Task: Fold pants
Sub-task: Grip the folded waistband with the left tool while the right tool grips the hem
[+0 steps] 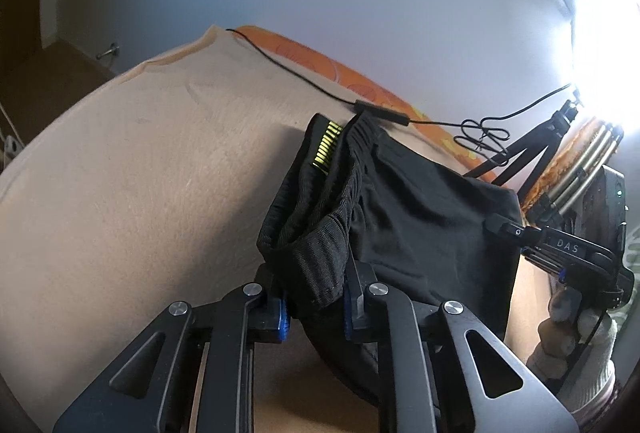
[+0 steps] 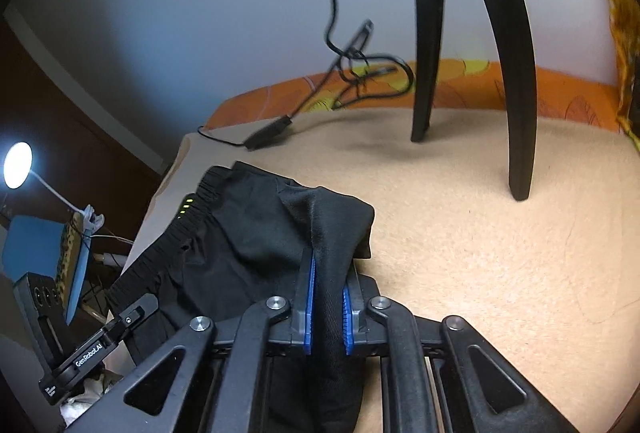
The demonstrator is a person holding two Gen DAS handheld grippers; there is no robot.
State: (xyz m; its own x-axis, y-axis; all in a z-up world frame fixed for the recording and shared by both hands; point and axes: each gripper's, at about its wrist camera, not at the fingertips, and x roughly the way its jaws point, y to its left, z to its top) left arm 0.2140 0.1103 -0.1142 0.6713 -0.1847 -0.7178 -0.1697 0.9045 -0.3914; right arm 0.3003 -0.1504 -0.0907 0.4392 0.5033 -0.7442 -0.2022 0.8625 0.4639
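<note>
Black pants (image 1: pixel 416 217) with a ribbed elastic waistband and a yellow-green label lie bunched on a beige blanket (image 1: pixel 132 169). My left gripper (image 1: pixel 316 293) is shut on the waistband end and holds it lifted. My right gripper (image 2: pixel 329 297) is shut on a fold of the black fabric (image 2: pixel 256 229) at the other end. The right gripper also shows at the right of the left wrist view (image 1: pixel 516 231), and the left gripper shows at the lower left of the right wrist view (image 2: pixel 132 313).
A black tripod (image 2: pixel 516 81) stands on the blanket (image 2: pixel 500 253) just beyond the pants. A black cable with an inline box (image 1: pixel 380 113) runs along the orange bed edge (image 2: pixel 460 89). A bright lamp (image 1: pixel 600 45) shines at the right. The blanket's left edge drops off to the floor.
</note>
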